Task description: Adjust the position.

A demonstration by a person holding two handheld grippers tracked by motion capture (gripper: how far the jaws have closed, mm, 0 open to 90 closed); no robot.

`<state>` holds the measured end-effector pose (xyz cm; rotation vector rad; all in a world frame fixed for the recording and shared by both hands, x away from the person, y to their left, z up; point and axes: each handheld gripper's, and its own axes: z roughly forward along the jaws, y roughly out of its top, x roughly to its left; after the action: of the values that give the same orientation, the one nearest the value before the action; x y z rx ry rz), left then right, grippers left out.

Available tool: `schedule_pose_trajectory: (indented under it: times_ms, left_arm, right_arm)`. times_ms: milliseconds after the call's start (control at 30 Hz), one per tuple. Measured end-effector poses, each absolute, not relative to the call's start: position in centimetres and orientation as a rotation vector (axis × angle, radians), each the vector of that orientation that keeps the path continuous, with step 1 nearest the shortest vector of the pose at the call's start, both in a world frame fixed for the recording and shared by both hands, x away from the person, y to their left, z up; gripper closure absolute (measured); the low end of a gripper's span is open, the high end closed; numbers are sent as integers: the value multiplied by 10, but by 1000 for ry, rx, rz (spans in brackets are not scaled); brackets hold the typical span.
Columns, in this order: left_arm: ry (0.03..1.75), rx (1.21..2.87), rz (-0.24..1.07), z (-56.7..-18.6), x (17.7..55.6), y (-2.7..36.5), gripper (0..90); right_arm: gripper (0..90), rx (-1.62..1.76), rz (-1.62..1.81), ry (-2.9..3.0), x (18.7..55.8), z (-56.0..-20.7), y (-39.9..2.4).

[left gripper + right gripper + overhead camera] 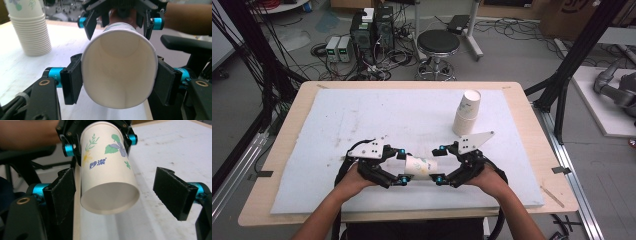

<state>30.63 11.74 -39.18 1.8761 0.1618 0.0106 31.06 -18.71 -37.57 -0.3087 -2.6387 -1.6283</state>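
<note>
My left claw (401,166) is pinching the paper cup (420,166) near its open rim. In the left gripper view both pads (72,81) press on the rim end of the cup (117,72) from either side, and the mouth looks squeezed slightly oval. The mouth points back toward my left hand (354,180); the base points at the other claw.

My right claw (439,164) is spread. In the right gripper view the base end of the cup (107,180) sits between its jaws. The far pad (175,192) is well clear of the cup wall. The near pad (61,195) is just beside it; I can't tell if it touches. So only the left claw bears the cup.

The cup lies roughly level, on its side, in the gap between the two claws, above the white worktop (362,115) near my edge of it. It's white with a printed leaf and flower pattern and blue lettering.

The stack of paper cups (466,112) stands upright on the worktop, beyond my right claw and well apart from it. In the left gripper view that stack (28,30) shows off to the side, beyond the held cup.

Both hands are on the gripper bodies, the right hand (489,177) just behind its claw.
</note>
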Motion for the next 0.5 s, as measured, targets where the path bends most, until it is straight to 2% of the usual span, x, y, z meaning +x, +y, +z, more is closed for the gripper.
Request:
schedule_pose_trajectory:
  times_ms: [500]
  left_arm:
    - [138, 2179, 84, -360, 314, 116, 328]
  right_arm:
    - [188, -176, -1382, -2981, 310, -359, -154]
